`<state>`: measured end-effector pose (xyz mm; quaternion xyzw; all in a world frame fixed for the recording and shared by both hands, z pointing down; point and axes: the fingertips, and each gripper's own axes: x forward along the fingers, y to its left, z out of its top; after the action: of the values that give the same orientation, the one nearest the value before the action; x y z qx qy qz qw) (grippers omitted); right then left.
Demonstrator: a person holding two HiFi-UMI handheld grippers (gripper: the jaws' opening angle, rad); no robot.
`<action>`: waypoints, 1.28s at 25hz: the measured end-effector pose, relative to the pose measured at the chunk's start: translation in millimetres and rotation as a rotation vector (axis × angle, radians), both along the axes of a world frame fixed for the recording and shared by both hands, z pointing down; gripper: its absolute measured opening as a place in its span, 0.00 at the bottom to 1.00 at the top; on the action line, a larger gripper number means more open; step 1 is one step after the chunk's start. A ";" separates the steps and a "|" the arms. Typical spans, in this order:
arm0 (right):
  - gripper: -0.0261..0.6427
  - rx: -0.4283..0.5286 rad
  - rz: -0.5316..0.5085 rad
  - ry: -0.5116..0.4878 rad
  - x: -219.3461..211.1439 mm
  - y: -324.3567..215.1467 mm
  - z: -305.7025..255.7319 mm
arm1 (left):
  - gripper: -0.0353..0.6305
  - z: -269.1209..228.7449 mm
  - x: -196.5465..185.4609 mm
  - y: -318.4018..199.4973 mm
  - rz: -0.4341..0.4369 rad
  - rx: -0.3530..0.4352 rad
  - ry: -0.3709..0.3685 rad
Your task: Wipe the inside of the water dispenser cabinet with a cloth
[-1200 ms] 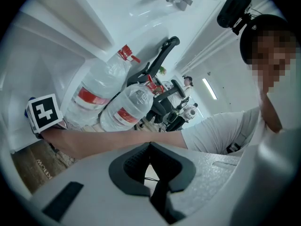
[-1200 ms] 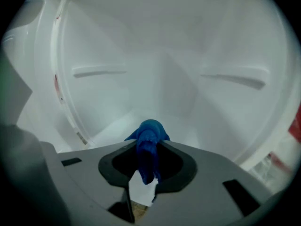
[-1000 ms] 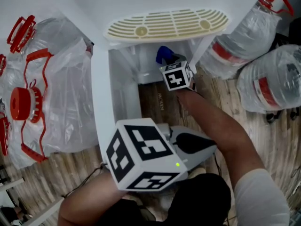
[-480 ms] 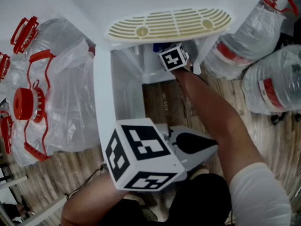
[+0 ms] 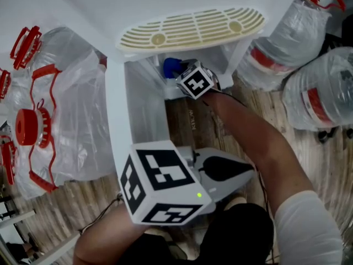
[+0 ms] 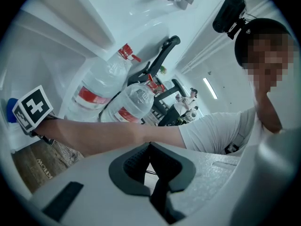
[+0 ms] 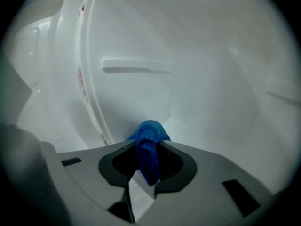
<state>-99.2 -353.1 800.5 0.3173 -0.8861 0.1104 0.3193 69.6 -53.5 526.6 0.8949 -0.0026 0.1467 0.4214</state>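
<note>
Inside the cabinet [image 7: 197, 74], right tool [image 7: 148, 166] clamps the cloth [image 7: 149, 134]; left tool [image 6: 151, 163] sits closed, empty outside. Press cloth flat along the walls.

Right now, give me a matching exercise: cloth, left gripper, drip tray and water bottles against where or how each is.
1 cloth
2 left gripper
3 drip tray
4 water bottles

A cream, above the cabinet opening
B on the floor, right of the cabinet
C clamped in the right gripper
D shut, holding nothing

Pairs: 1-C, 2-D, 3-A, 4-B
</note>
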 end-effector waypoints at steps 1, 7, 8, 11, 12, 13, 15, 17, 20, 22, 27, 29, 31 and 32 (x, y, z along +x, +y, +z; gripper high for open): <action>0.17 -0.007 -0.013 -0.002 -0.2 4.8 0.8 | 0.06 -0.1 0.3 0.0 0.001 0.000 0.001; 0.17 -0.008 0.025 -0.043 4.8 -3.5 -6.3 | 0.06 0.4 0.4 1.6 0.009 -0.003 0.000; 0.17 -0.005 0.041 -0.054 5.6 -9.7 -9.3 | 0.06 0.5 0.6 1.6 0.009 -0.004 0.000; 0.17 0.044 0.093 -0.105 6.8 -34.9 -30.1 | 0.06 1.1 0.4 0.0 0.002 -0.004 -0.001; 0.17 0.070 0.108 -0.129 6.2 -43.3 -40.2 | 0.06 1.1 0.1 -0.6 -0.001 -0.005 0.000; 0.17 0.089 0.115 -0.148 4.5 -49.1 -49.4 | 0.06 1.0 -0.3 -0.9 -0.004 -0.005 0.000; 0.17 0.107 0.098 -0.159 -2.7 -53.0 -59.3 | 0.06 0.9 -0.8 -1.6 -0.007 -0.006 0.001; 0.17 0.118 0.061 -0.153 -10.4 -50.4 -61.5 | 0.06 0.8 -0.8 -2.5 -0.009 -0.004 0.002; 0.17 0.107 0.010 -0.147 -17.5 -34.3 -54.2 | 0.06 -0.3 -1.4 -4.1 -0.016 -0.001 0.006; 0.17 0.101 -0.016 -0.150 -22.2 -17.8 -49.6 | 0.06 -0.6 -1.5 -3.5 -0.013 0.002 0.005; 0.17 0.077 -0.065 -0.179 -24.5 23.9 -44.0 | 0.06 -1.7 0.3 -0.5 0.001 -0.002 0.007; 0.17 0.068 -0.080 -0.192 -20.9 33.7 -44.9 | 0.06 -1.7 0.3 -0.6 0.001 -0.001 0.007; 0.17 0.078 -0.071 -0.206 -14.6 34.4 -50.8 | 0.06 -2.3 0.0 -1.0 -0.001 -0.002 0.015; 0.17 0.095 -0.058 -0.214 -11.0 29.6 -56.4 | 0.06 -2.5 -0.2 -1.6 -0.003 -0.003 0.018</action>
<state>-110.2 -323.5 744.1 0.2927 -0.9282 0.0921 0.2106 69.5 -55.1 524.0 0.8956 -0.0001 0.1381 0.4229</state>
